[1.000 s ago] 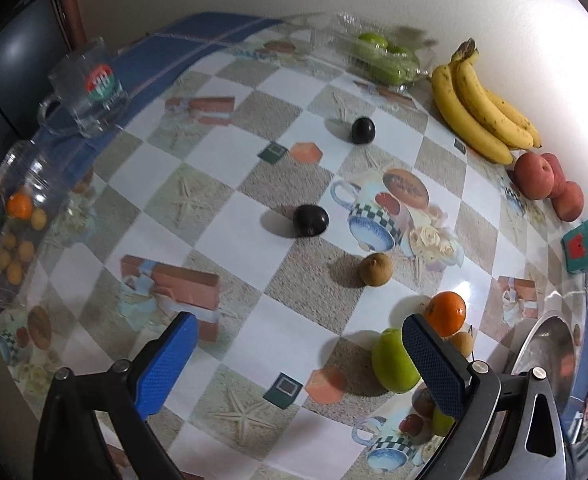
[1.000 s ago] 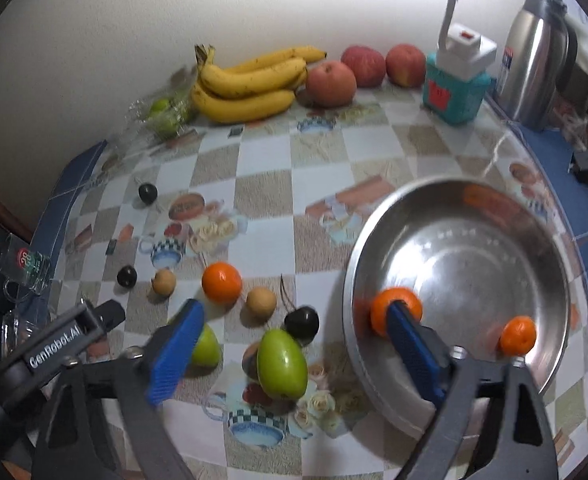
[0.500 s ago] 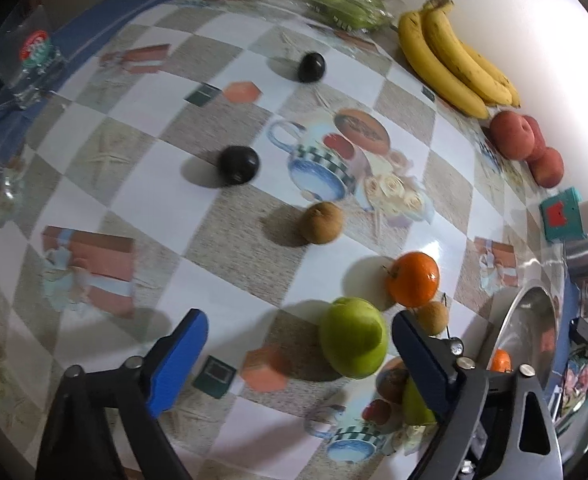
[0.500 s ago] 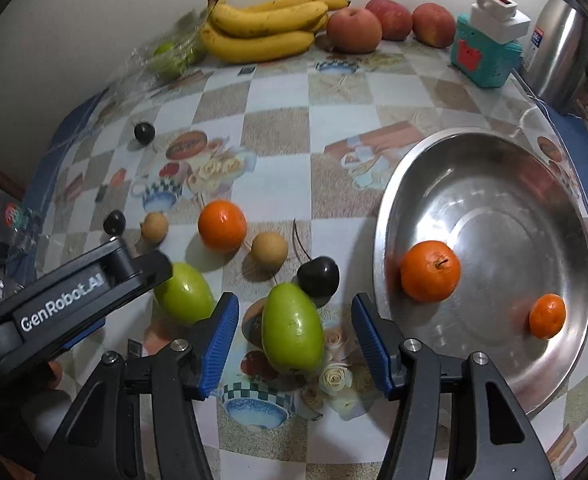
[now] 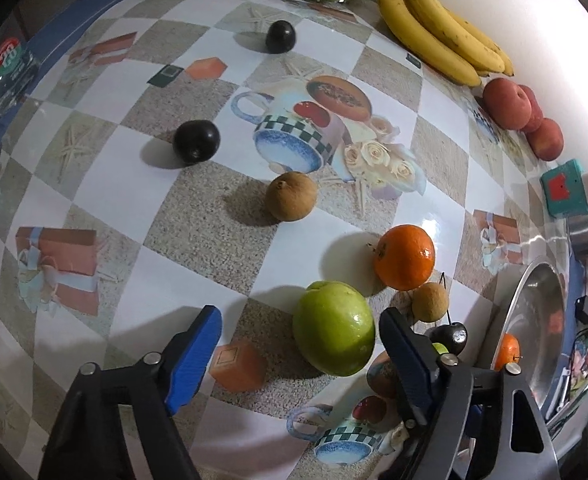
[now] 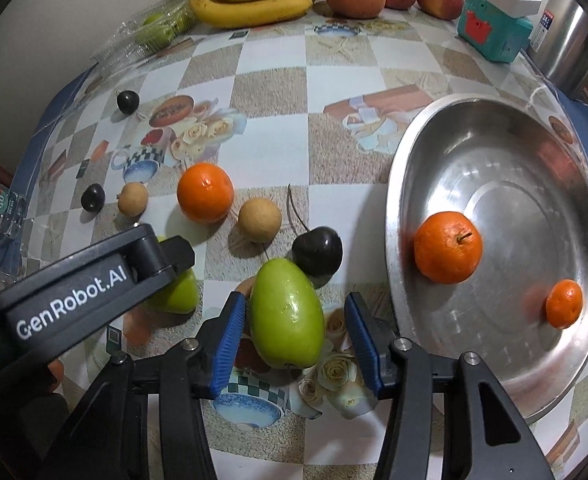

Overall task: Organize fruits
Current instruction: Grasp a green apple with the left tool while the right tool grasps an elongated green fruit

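Both grippers are pointing steeply down at green fruits on the table point(image 6: 278, 80), each lined up to straddle its own target, probably for the steel bowl point(image 6: 406, 184), which is already holding two oranges. The right gripper point(image 6: 294, 336) is closing its jaws around a long green fruit point(image 6: 288, 312); its left pad seems to be just touching, the right one still showing a gap. The left gripper point(image 5: 298, 354) is closing around a rounder green fruit point(image 5: 334, 328), the near pad close, the far one well clear. From the right view, the left gripper's body is covering most of that round fruit. The bowl is being cut off in the left view.
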Demonstrator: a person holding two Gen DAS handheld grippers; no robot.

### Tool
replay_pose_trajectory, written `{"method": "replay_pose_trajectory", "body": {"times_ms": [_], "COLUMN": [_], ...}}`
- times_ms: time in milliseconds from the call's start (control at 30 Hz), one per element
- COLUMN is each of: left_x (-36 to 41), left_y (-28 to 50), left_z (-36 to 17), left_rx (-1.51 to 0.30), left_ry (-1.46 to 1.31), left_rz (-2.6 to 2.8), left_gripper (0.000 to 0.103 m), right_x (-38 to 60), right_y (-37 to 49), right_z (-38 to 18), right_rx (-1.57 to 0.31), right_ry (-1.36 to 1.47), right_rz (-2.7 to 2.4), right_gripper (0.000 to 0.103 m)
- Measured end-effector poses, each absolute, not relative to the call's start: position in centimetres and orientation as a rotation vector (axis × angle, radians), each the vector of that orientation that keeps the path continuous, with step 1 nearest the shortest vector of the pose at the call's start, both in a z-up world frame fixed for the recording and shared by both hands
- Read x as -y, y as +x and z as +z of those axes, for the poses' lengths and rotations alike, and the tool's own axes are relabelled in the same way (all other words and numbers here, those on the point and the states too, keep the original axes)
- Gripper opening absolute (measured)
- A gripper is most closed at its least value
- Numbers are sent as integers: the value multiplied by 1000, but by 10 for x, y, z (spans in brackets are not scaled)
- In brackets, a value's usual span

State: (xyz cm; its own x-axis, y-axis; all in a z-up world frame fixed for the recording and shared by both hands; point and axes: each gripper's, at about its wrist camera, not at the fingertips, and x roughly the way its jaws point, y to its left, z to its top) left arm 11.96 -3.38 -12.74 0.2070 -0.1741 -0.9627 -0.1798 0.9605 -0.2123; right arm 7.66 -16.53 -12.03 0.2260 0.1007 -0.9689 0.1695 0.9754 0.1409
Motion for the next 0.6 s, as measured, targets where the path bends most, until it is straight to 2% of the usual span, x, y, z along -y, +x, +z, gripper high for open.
{"method": "replay_pose_trajectory", "body": {"times_ms": [133,333,400,533,600], "left_x": [38,45,43,43,42], "left_y": [123,129,127,127,126], "left_z": [-129,-131,-130,-130,-128], "left_rx": [-1364,-1352,-1351,-1348,-1348], "left_ry": [-275,-248,-255,-262,-272], "left_rz": [-3,-9,-20,-24,-34], "left_gripper": [78,66,59,56,49], "right_x": [161,160,159,163,164], "right_y": [79,81,78,79,78], "right_z": [-123,-124,-123,-122,-122], "right_rx": [-1346,-1346,-1345,-1343,-1340], "right_ry": [213,210,201,215,219], "right_rz": [-50,-51,-59,-59,-57], "right_gripper": [53,52,50,48,47]}}
